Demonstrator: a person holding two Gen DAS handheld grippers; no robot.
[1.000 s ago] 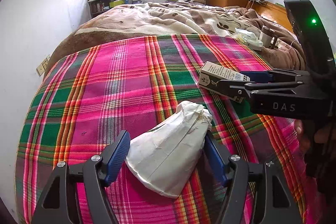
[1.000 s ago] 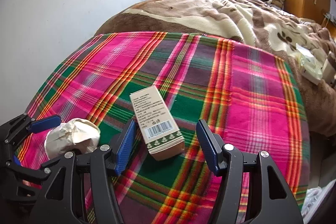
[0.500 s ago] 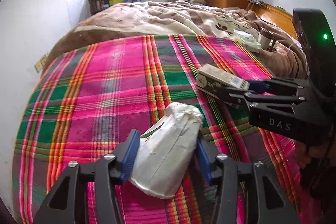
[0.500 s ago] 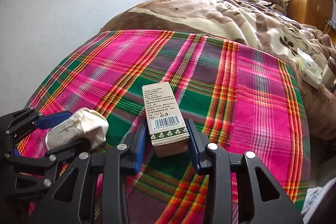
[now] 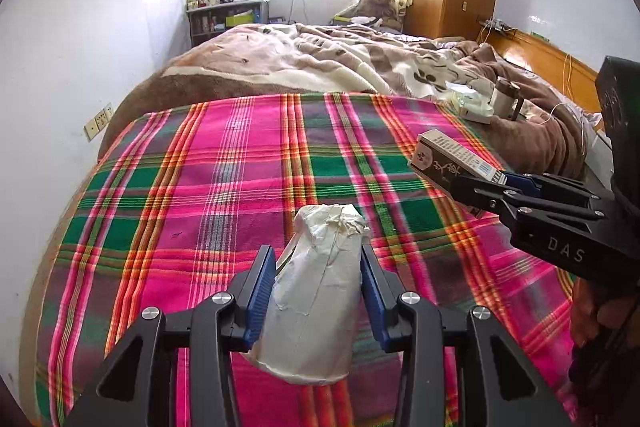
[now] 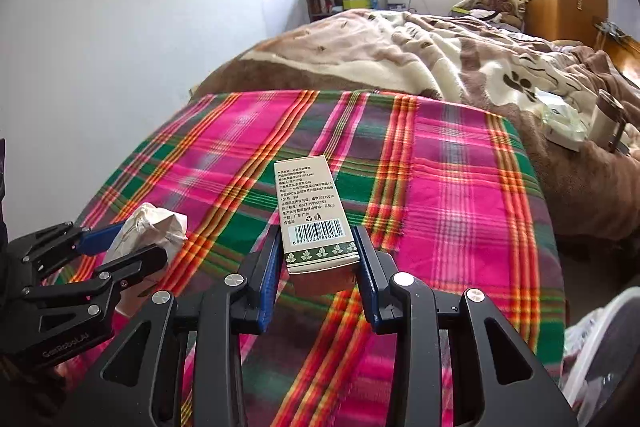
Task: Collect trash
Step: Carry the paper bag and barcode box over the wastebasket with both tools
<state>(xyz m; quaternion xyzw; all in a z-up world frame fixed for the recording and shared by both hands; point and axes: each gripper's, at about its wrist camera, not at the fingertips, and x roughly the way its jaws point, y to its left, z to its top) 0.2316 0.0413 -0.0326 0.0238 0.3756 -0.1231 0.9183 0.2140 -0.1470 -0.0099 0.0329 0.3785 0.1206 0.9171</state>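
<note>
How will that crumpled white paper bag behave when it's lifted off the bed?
The paper bag probably crushes easily: its sides look creased between the left gripper, whose jaws are closing on it. It seems light, with its top standing up unsupported. The wrinkled paper likely won't slip.

Plaid blanket before brown bedding — teddy bear beyond.

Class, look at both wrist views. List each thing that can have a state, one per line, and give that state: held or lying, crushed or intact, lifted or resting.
Crumpled white paper bag: squashed, clamped in the left tool, whose jaws are closing.
Beige cardboard box with a barcode: intact, gripped by the right tool, clear of the blanket.
Pink and green plaid blanket: spread flat.
Brown and cream blanket: rumpled.
</note>
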